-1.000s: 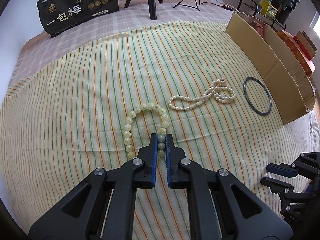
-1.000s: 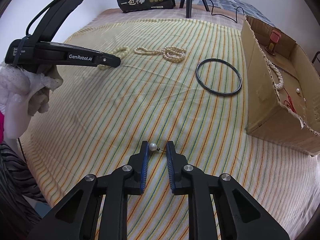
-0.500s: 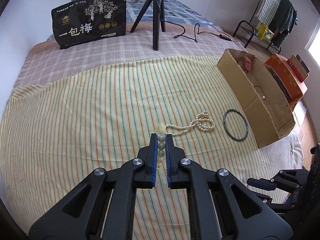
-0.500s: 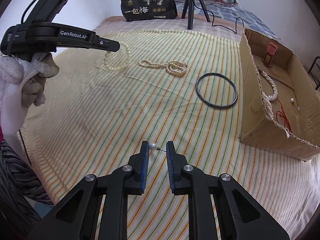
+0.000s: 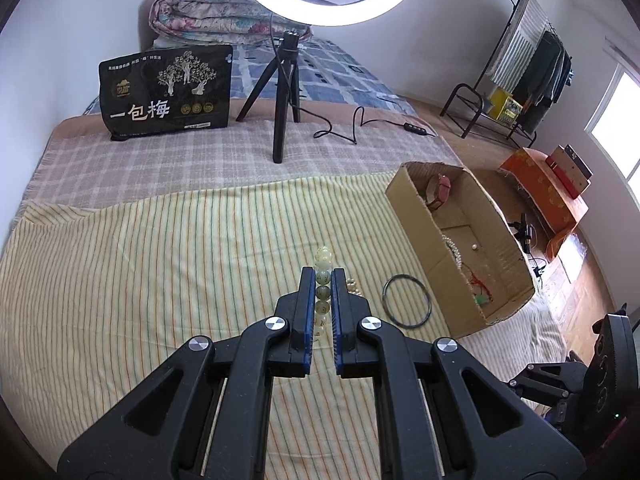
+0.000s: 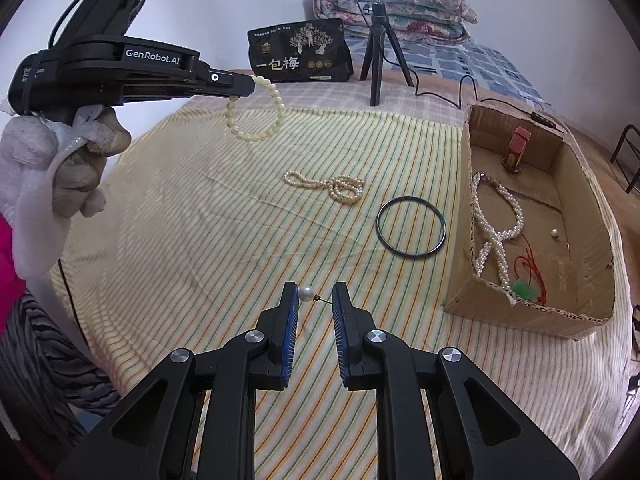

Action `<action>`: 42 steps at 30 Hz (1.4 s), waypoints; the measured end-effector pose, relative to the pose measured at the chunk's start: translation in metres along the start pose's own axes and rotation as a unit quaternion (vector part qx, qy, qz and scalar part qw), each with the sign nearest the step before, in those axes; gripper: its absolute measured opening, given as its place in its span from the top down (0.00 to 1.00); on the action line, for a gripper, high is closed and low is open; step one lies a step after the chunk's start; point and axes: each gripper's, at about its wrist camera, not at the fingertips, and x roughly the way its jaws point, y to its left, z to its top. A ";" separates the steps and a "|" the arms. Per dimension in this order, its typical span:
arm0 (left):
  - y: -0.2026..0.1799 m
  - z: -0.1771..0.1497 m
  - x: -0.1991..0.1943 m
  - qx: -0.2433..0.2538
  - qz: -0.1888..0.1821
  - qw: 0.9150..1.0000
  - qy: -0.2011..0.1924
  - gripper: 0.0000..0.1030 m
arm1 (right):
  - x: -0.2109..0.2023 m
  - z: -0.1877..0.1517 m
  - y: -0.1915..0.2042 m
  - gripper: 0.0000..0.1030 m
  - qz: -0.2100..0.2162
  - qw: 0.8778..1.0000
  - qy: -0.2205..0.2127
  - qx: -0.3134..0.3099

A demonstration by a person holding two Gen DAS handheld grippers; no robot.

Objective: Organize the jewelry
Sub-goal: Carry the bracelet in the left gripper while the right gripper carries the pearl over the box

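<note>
In the left wrist view the left gripper [image 5: 322, 276] hid most of the pearl strand [image 5: 353, 285], just a few beads peeking out beside its right finger, and the bead bracelet [image 5: 323, 280] dropped out of sight between the jaws. The right gripper [image 5: 576, 376], right of the cardboard box [image 5: 436, 236], was cut off by the frame edge, fingertips unseen.

Left claw [image 6: 250, 87] clamps bead bracelet [image 6: 256, 110] above bed; right claw [image 6: 315, 300] parted around pearl stud [image 6: 306, 293].
</note>
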 end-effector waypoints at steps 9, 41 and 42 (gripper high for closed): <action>-0.032 0.011 0.000 0.006 -0.029 0.999 -0.014 0.95 | -0.027 0.009 -0.023 0.85 -0.017 0.999 -0.033 0.017; -0.174 0.005 0.043 0.080 -0.143 0.986 0.022 0.95 | -0.039 0.064 -0.174 0.85 -0.080 0.989 -0.061 0.104; -0.177 0.004 0.045 0.082 -0.145 0.986 0.024 0.95 | -0.037 0.066 -0.178 0.85 -0.081 0.989 -0.060 0.106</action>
